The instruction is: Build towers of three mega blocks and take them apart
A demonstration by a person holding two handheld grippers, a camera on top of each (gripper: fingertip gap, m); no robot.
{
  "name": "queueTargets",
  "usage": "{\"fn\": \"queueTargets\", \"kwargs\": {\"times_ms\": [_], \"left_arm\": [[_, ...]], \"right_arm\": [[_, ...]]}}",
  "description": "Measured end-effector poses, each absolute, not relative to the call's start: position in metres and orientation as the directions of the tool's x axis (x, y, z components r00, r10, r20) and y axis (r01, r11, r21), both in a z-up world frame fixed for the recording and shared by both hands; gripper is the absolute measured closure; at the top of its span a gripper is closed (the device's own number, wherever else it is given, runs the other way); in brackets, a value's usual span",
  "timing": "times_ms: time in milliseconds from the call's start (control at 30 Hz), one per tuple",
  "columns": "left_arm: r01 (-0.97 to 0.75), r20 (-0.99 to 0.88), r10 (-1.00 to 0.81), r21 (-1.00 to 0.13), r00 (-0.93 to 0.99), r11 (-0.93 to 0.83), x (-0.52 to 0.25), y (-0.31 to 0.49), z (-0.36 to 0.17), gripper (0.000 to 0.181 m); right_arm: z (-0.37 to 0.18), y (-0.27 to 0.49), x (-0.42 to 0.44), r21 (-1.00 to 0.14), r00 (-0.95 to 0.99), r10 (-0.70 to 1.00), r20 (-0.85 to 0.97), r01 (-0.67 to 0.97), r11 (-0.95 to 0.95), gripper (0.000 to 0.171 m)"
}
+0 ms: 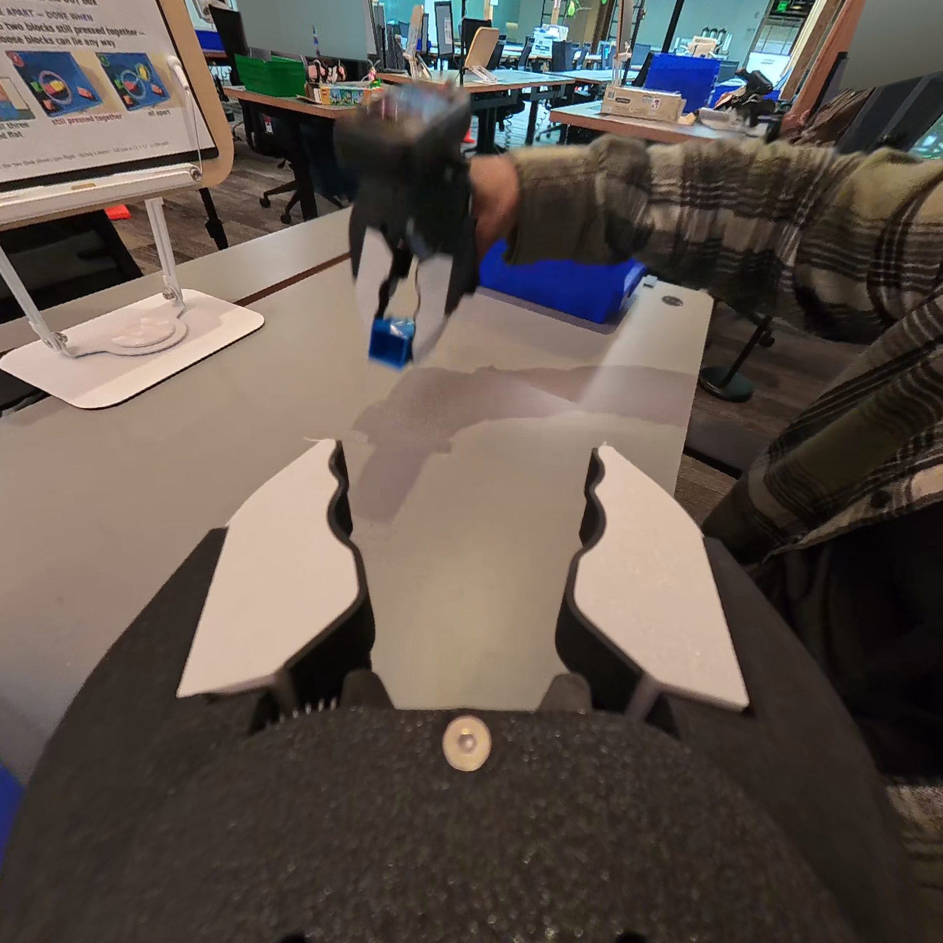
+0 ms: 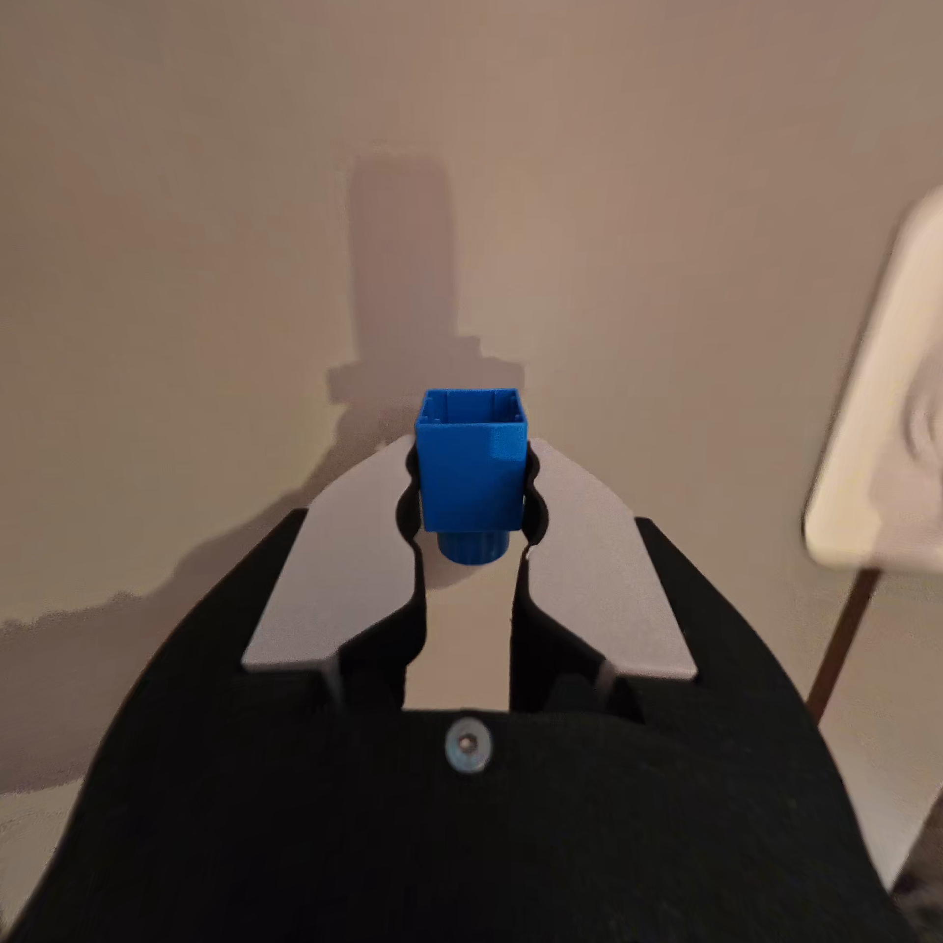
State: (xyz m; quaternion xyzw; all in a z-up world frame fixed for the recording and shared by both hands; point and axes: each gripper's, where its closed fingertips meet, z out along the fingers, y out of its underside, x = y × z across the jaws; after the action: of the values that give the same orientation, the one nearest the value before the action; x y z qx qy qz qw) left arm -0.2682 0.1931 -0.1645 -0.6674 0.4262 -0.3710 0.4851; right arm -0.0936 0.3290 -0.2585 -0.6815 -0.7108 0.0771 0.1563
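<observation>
My right gripper (image 2: 472,459) is shut on a small blue mega block (image 2: 470,472), its hollow underside pointing away from the camera and its stud toward me. It hangs above the bare grey table (image 2: 204,255). In the left wrist view the same gripper (image 1: 403,326) shows farther off, blurred, pointing down with the blue block (image 1: 390,341) at its tips just above the table (image 1: 153,485). My left gripper (image 1: 467,459) is open and empty, low over the table. No other blocks are in view.
A white tablet stand (image 1: 132,342) with an instruction sheet (image 1: 87,76) stands at the far left; its base also shows in the right wrist view (image 2: 877,388). A blue bin (image 1: 556,286) sits at the table's far edge. A person's plaid sleeve (image 1: 714,224) reaches across from the right. Left tips to right tips: about 25 cm.
</observation>
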Motion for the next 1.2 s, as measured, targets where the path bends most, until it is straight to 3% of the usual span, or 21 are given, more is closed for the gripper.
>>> {"fn": "queueTargets", "kwargs": {"times_ms": [100, 200, 300, 400, 567, 600, 667, 833, 967, 1100, 1200], "left_arm": [[-0.227, 0.082, -0.938, -0.96, 0.335, -0.165, -0.26, 0.191, -0.17, 0.093], [-0.235, 0.086, -0.951, -0.959, 0.296, -0.16, -0.249, 0.188, -0.173, 0.094], [-0.24, 0.088, -0.96, -0.959, 0.265, -0.154, -0.237, 0.187, -0.174, 0.094], [-0.253, 0.084, -0.964, -0.956, 0.253, -0.15, -0.231, 0.186, -0.174, 0.094], [-0.27, 0.071, -0.959, -0.952, 0.275, -0.148, -0.235, 0.185, -0.172, 0.094], [-0.268, 0.07, -0.956, -0.952, 0.284, -0.149, -0.238, 0.186, -0.171, 0.094], [-0.265, 0.069, -0.949, -0.952, 0.307, -0.155, -0.247, 0.188, -0.166, 0.094], [-0.297, 0.024, -0.885, -0.937, 0.465, -0.182, -0.307, 0.208, -0.153, 0.096], [-0.335, -0.037, -0.721, -0.901, 0.692, -0.276, -0.401, 0.237, -0.145, 0.095], [-0.27, -0.038, -0.538, -0.894, 0.842, -0.359, -0.494, 0.251, -0.136, 0.096], [-0.15, 0.079, -0.447, -0.878, 0.891, -0.455, -0.527, 0.255, -0.153, 0.097]], "right_arm": [[-0.209, 0.348, 0.008, -0.362, 0.325, 0.93, 0.174, 0.899, -0.246, 0.135], [-0.18, 0.35, 0.139, -0.375, 0.676, 0.712, 0.193, 0.721, -0.583, 0.135], [-0.187, 0.333, 0.241, -0.401, 0.883, 0.452, 0.128, 0.463, -0.791, 0.135], [-0.222, 0.312, 0.296, -0.365, 0.954, 0.295, 0.056, 0.294, -0.883, 0.135], [-0.266, 0.298, 0.32, -0.362, 0.972, 0.234, 0.006, 0.221, -0.906, 0.129], [-0.266, 0.3, 0.319, -0.387, 0.975, 0.224, 0.006, 0.209, -0.898, 0.102], [-0.259, 0.298, 0.316, -0.42, 0.974, 0.224, 0.02, 0.212, -0.882, 0.08], [-0.204, 0.288, 0.277, -0.577, 0.96, 0.272, 0.071, 0.262, -0.774, 0.075], [-0.167, 0.263, 0.225, -0.653, 0.936, 0.332, 0.116, 0.324, -0.684, 0.076], [-0.164, 0.234, 0.16, -0.695, 0.892, 0.444, 0.085, 0.372, -0.615, 0.077], [-0.177, 0.218, 0.118, -0.724, 0.86, 0.508, 0.047, 0.379, -0.576, 0.077]]}}
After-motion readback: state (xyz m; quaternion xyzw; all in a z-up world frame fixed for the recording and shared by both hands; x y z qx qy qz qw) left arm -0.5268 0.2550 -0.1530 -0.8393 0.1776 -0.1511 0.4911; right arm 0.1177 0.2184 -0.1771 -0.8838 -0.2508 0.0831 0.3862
